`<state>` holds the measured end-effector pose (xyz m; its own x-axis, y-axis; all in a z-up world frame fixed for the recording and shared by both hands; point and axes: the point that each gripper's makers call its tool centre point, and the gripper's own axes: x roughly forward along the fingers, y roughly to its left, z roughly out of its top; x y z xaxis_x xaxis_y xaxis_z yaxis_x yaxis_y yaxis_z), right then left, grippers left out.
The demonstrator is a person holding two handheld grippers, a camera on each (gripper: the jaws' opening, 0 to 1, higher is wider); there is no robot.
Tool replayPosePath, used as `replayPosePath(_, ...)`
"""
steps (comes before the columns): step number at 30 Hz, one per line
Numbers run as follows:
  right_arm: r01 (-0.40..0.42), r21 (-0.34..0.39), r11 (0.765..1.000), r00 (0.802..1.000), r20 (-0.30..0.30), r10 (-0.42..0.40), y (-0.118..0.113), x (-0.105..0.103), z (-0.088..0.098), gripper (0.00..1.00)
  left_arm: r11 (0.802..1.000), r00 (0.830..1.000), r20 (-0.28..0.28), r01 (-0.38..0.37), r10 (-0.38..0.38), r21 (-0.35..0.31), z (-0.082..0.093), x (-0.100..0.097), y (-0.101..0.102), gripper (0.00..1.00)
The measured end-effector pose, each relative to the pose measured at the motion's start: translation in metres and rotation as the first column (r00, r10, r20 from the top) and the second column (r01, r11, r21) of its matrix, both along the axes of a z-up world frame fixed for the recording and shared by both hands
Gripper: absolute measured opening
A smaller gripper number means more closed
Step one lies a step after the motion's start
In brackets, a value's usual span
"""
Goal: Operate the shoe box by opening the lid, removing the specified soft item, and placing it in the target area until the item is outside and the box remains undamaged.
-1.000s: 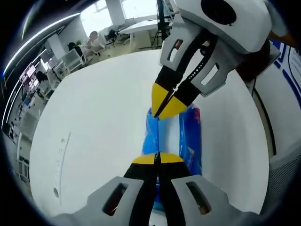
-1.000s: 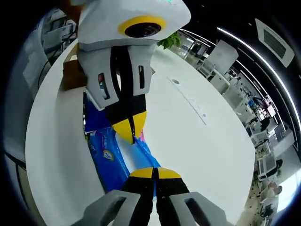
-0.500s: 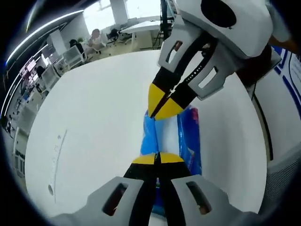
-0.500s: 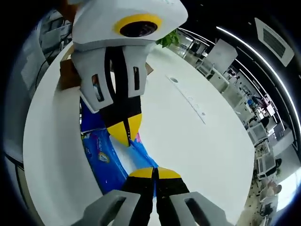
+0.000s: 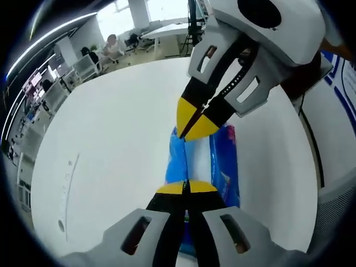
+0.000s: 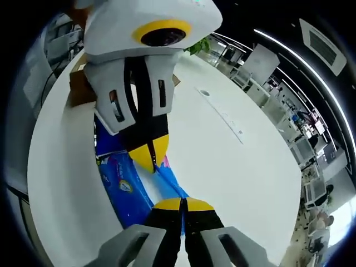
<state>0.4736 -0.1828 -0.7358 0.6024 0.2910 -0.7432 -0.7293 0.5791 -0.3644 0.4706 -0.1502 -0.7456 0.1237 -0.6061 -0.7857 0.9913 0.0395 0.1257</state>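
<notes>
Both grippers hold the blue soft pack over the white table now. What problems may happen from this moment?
1. The left gripper and right gripper pinch opposite ends of the blue pack; pulling apart might tear its thin wrapping.
2. Each grip looks to be on an edge only, so the pack may slip out.
3. The brown box sits close behind; a swing could knock it across the white table.

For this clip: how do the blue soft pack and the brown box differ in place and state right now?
The blue soft pack lies flat on the white table between both hand-held grippers; the brown box sits farther back, behind the left hand-held gripper. The pack is pinched at opposite ends by the left one and the right hand-held gripper; the box is untouched. Both rest on the same table.
</notes>
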Motion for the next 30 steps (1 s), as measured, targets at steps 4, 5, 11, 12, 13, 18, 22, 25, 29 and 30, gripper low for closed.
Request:
replayPosePath(4, 0.005, 0.005, 1.0, 1.0, 0.0, -0.005, 0.0, -0.001, 0.0, 0.0, 1.0, 1.0, 0.01, 0.01, -0.01, -0.002, 0.001, -0.001, 0.0, 0.0)
replayPosePath(5, 0.006, 0.006, 1.0, 1.0, -0.002, -0.006, 0.0, -0.001, 0.0, 0.0, 1.0, 1.0, 0.014, 0.012, -0.012, -0.001, 0.001, 0.0, 0.001, 0.0)
replayPosePath(11, 0.013, 0.011, 1.0, 1.0, -0.007, -0.013, 0.0, -0.003, 0.0, 0.0, 1.0, 1.0, 0.016, 0.012, -0.013, 0.004, 0.003, 0.001, 0.001, 0.0)
replayPosePath(12, 0.013, 0.01, 1.0, 1.0, -0.007, -0.013, 0.0, -0.003, 0.0, 0.0, 1.0, 1.0, 0.013, 0.015, -0.015, 0.004, 0.003, 0.0, 0.001, 0.0)
replayPosePath(13, 0.02, 0.015, 1.0, 1.0, -0.015, -0.019, 0.0, -0.004, -0.001, 0.0, 1.0, 1.0, 0.019, 0.017, -0.017, 0.006, 0.004, 0.001, 0.001, 0.0)
replayPosePath(18, 0.03, 0.015, 0.999, 0.999, -0.02, -0.03, -0.001, -0.005, -0.001, 0.0, 0.998, 0.999, 0.004, 0.044, -0.044, 0.034, 0.002, -0.004, 0.007, 0.01)
replayPosePath(22, 0.044, 0.026, 0.999, 0.999, -0.028, -0.043, 0.0, -0.007, 0.002, 0.0, 0.999, 0.999, 0.01, 0.032, -0.033, 0.03, 0.01, -0.001, 0.014, 0.03)
replayPosePath(25, 0.048, 0.042, 0.998, 0.998, -0.044, -0.046, 0.003, -0.009, 0.004, 0.04, 0.999, 0.999, -0.027, 0.02, -0.018, 0.051, 0.011, -0.004, 0.021, 0.06)
replayPosePath(29, 0.057, 0.062, 0.996, 0.997, -0.058, -0.054, 0.005, -0.013, 0.009, 0.08, 0.999, 0.999, -0.039, 0.002, 0.0, 0.044, 0.022, -0.004, 0.026, 0.1)
replayPosePath(30, 0.062, 0.064, 0.996, 0.997, -0.059, -0.058, 0.005, -0.013, 0.01, 0.1, 0.999, 0.999, -0.046, -0.003, 0.005, 0.043, 0.025, -0.005, 0.027, 0.11)
